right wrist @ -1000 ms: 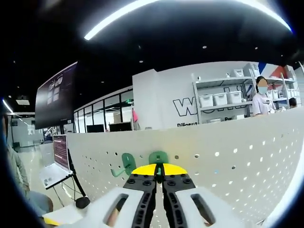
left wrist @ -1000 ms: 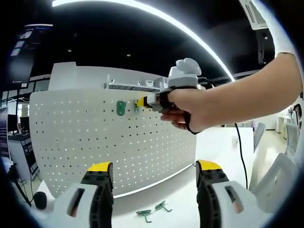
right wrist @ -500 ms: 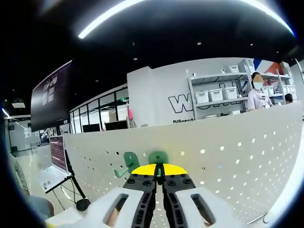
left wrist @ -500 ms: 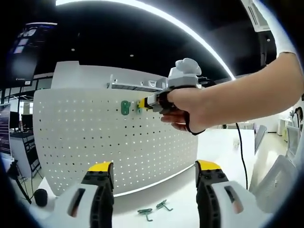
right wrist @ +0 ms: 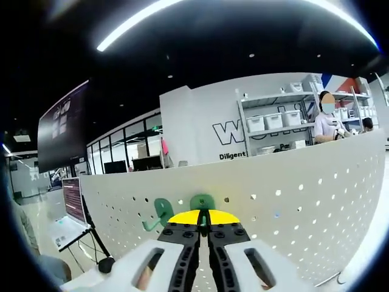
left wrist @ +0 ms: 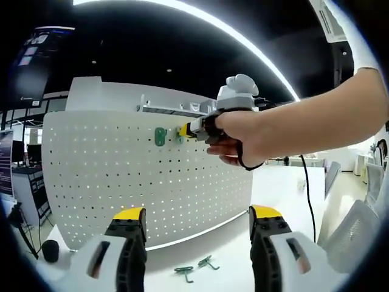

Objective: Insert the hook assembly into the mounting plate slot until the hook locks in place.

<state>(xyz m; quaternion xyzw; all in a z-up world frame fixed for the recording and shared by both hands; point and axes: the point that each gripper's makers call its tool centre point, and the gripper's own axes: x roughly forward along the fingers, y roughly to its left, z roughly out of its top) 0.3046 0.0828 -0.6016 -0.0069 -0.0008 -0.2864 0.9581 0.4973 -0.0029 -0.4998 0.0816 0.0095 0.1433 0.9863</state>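
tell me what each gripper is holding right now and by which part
The right gripper is shut on a green hook, gripping its lower part against the pegboard. The left gripper is open, holding nothing.

The left gripper view looks from low over the desk [left wrist: 231,277], back from the pegboard [left wrist: 121,182]. The right gripper view faces the same pegboard [right wrist: 304,213] closely, near its top edge.

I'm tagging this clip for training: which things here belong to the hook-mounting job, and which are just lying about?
Job:
- pegboard
- green hook held in the right tongs, shut, at the board
- second green hook on the board
- left tongs, open

Lying about:
- two spare green hooks on the table
- laptop
- storage shelves
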